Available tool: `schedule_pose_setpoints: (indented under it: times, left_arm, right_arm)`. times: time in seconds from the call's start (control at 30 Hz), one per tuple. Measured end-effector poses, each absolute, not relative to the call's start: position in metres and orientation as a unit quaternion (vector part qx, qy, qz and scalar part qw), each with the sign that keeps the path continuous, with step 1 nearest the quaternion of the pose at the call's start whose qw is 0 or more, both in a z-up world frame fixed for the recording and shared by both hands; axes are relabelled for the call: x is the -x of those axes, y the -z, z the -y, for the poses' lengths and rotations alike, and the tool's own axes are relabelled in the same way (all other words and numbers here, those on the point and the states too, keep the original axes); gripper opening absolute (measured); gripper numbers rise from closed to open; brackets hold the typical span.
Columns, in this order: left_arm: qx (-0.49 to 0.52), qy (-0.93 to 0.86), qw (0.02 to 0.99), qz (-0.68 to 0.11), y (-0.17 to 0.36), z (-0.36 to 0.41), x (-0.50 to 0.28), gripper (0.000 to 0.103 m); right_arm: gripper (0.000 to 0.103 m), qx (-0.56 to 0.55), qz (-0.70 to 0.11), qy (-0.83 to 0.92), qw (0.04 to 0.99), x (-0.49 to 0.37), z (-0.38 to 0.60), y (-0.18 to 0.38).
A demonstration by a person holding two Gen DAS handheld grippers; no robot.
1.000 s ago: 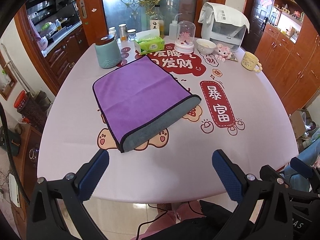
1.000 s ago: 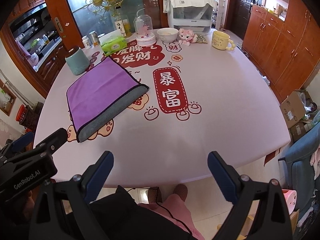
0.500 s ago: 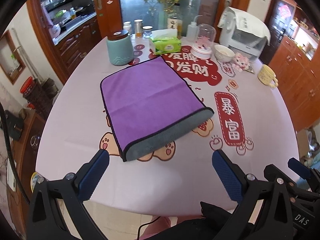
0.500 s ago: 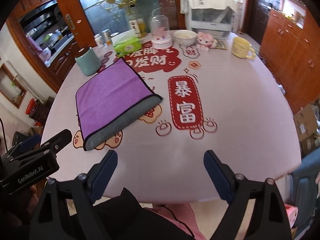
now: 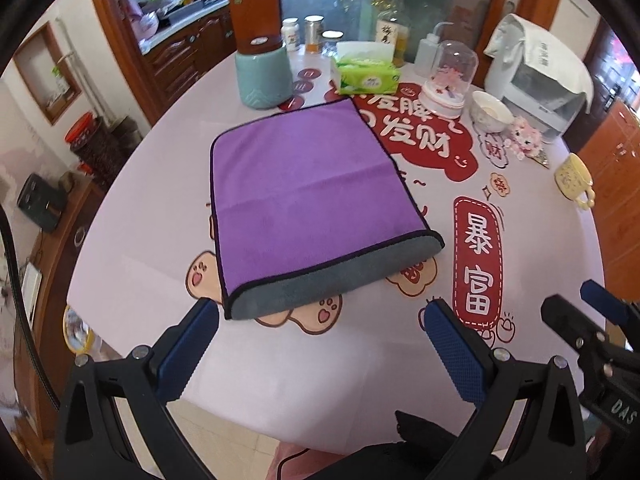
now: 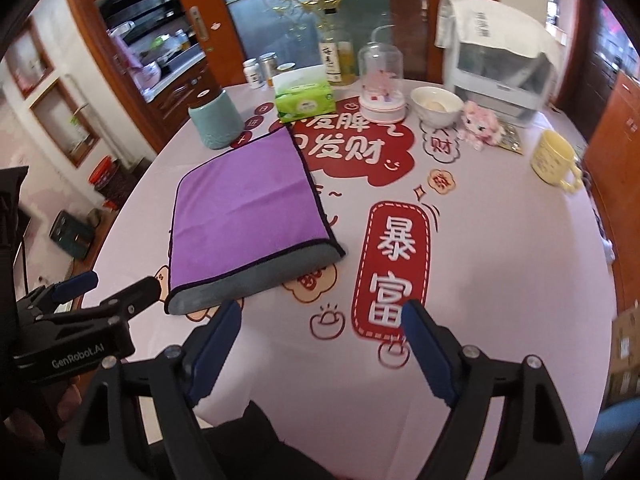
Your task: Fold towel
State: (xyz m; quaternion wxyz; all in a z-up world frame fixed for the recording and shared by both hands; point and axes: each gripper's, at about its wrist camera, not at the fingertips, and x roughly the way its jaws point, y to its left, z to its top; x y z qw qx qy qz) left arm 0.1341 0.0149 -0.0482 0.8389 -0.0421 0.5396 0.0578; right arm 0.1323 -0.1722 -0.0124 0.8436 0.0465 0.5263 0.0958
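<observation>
Towel (image 5: pixel 304 204) flat | both claws released | left claw (image 6: pixel 116 294) visible only from right wrist

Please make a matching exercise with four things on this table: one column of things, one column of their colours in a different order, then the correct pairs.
Things:
1. towel
2. tissue pack
3. mug
4. canister

Colours:
A. pale yellow
B. teal
C. purple on top, grey underside
D. green and white

Pairs: 1-C, 2-D, 3-A, 4-B
</observation>
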Motion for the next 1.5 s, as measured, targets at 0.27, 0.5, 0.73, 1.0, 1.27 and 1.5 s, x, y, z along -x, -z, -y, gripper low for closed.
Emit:
schedule_pose_setpoints:
  times: [0.27, 0.5, 0.73, 1.0, 1.27, 1.5]
  left_arm:
    - [0.054, -0.096, 0.831, -0.546, 0.069, -0.025, -0.138, 0.102]
    - [0.081, -0.111, 0.817, -0.559, 0.096, -0.058, -0.143, 0.099]
    - [0.125, -0.115, 0.799, -0.578, 0.129, -0.095, -0.145, 0.093]
    - [0.168, -0.108, 0.779, -0.595, 0.163, -0.126, -0.153, 0.082]
    - [0.171, -0.078, 0.778, -0.599, 0.181, -0.143, -0.165, 0.069]
    - [0.179, -0.056, 0.774, -0.605, 0.197, -0.154, -0.174, 0.051]
  right_arm:
    - [0.077, -0.024, -0.539, -0.140, 0.830, -0.174, 0.191, 0.039]
    - [0.069, -0.007, -0.537, -0.172, 0.826, -0.202, 0.189, 0.060]
    - [0.060, -0.005, -0.549, -0.197, 0.812, -0.225, 0.180, 0.094]
    - [0.055, 0.020, -0.544, -0.227, 0.807, -0.241, 0.165, 0.128]
    - [0.049, 0.034, -0.545, -0.258, 0.797, -0.251, 0.158, 0.159]
    - [0.049, 0.040, -0.553, -0.279, 0.784, -0.256, 0.156, 0.178]
